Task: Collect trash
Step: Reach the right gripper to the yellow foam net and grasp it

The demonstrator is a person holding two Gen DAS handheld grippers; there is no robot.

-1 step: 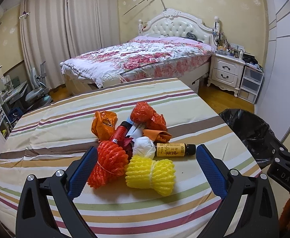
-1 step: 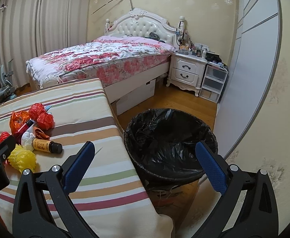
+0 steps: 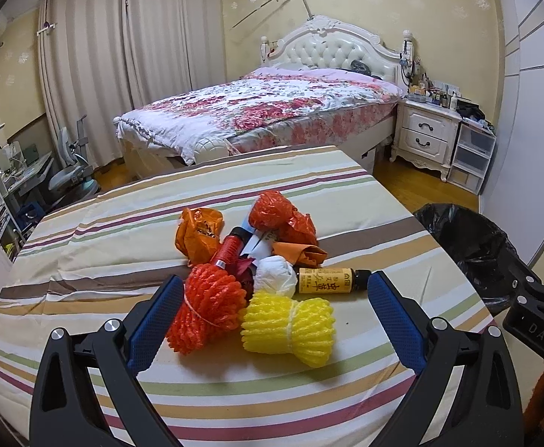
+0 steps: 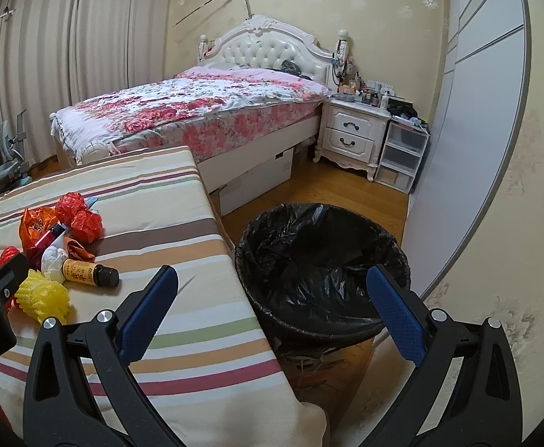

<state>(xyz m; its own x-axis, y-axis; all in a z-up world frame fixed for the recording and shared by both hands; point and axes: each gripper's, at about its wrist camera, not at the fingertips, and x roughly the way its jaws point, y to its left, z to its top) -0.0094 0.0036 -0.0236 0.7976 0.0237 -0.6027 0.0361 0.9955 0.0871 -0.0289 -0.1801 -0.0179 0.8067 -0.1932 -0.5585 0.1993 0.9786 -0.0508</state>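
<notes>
A pile of trash lies on the striped tablecloth: a red foam net, a yellow foam net, a white paper ball, a brown bottle with a yellow label, a red tube, orange wrappers and red plastic bags. My left gripper is open just in front of the two foam nets, holding nothing. My right gripper is open and empty, at the table's right edge, facing the black-lined trash bin. The pile also shows in the right wrist view.
The trash bin stands on the wooden floor right of the table. Behind the table are a bed with a floral cover, a white nightstand, plastic drawers. A wardrobe wall is on the right, a desk and chair on the left.
</notes>
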